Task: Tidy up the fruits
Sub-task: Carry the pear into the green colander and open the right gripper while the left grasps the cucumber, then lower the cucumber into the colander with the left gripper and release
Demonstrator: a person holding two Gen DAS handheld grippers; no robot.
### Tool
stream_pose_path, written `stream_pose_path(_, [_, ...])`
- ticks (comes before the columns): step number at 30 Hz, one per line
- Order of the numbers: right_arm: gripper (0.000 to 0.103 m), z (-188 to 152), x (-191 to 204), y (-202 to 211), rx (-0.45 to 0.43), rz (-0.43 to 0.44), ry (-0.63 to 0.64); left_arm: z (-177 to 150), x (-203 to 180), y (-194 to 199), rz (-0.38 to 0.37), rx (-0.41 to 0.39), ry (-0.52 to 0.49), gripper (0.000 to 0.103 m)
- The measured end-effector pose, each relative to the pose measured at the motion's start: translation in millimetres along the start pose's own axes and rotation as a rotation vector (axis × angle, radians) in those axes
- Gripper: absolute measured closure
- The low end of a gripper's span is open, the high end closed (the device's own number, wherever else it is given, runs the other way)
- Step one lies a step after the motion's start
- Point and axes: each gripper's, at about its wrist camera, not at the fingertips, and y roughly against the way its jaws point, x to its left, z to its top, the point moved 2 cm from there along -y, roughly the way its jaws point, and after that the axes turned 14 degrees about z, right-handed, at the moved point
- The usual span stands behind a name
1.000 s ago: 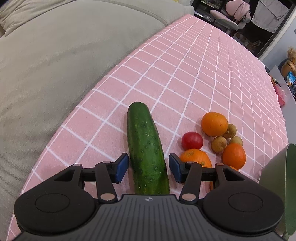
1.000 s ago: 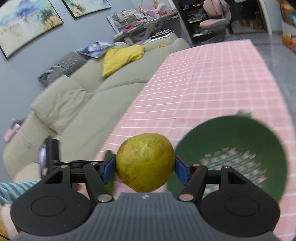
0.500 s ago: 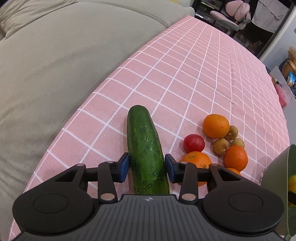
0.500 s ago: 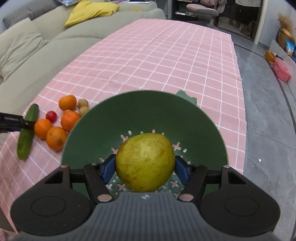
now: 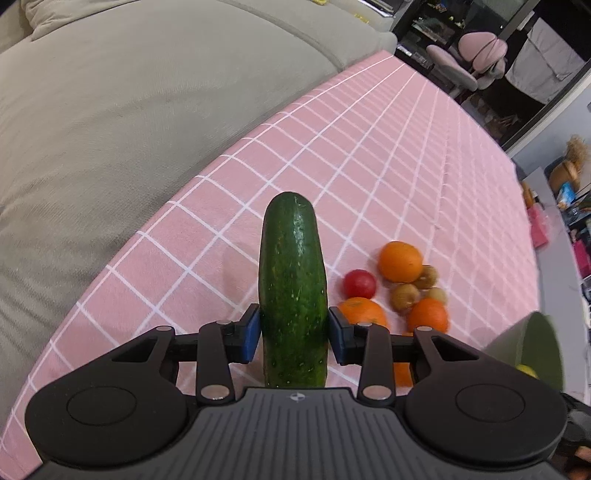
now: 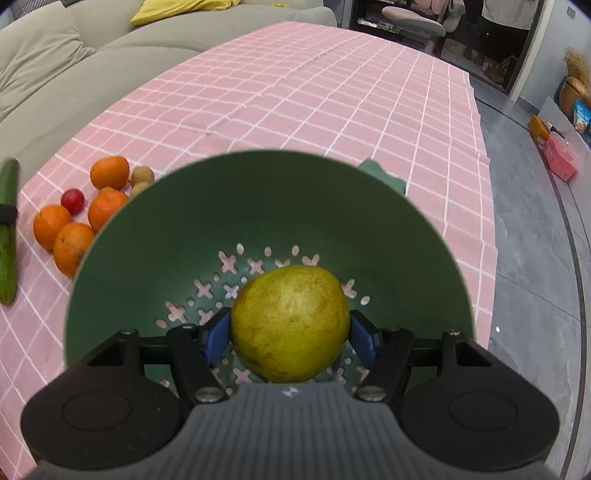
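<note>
My left gripper (image 5: 294, 334) is shut on a dark green cucumber (image 5: 292, 284) and holds it above the pink checked tablecloth (image 5: 369, 166); the cucumber also shows in the right wrist view (image 6: 7, 229). My right gripper (image 6: 290, 338) is shut on a yellow-green pear (image 6: 290, 323), low inside the green perforated bowl (image 6: 258, 206). Beside the bowl lie several oranges (image 5: 400, 256) (image 6: 109, 171), a small red tomato (image 5: 359, 283) (image 6: 72, 201) and small brown fruits (image 5: 405, 296).
A grey-beige sofa (image 5: 129, 92) runs along the table's left edge. A yellow cushion (image 6: 173, 9) lies on it. The grey floor (image 6: 535, 221) lies right of the table, with a red box (image 6: 561, 157). A pink chair (image 5: 469, 55) stands beyond the far end.
My left gripper closed on the cucumber and lifted it off the cloth. My right gripper carried the pear over the bowl and lowered it inside.
</note>
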Motion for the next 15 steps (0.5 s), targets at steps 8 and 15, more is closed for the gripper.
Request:
stream_pose_path(8, [0.030,-2.7,2.6,6.8,-0.029,-0.023,0.029,-6.2,-25.4,42.9,-0.104,-0.033,-0.033,0.061])
stream_pose_path(15, [0.014,-15.3,8.9,62.3,-0.165,-0.049,0.028,-11.3,-80.9,84.6,-0.261,-0.067,-0.139,0.061])
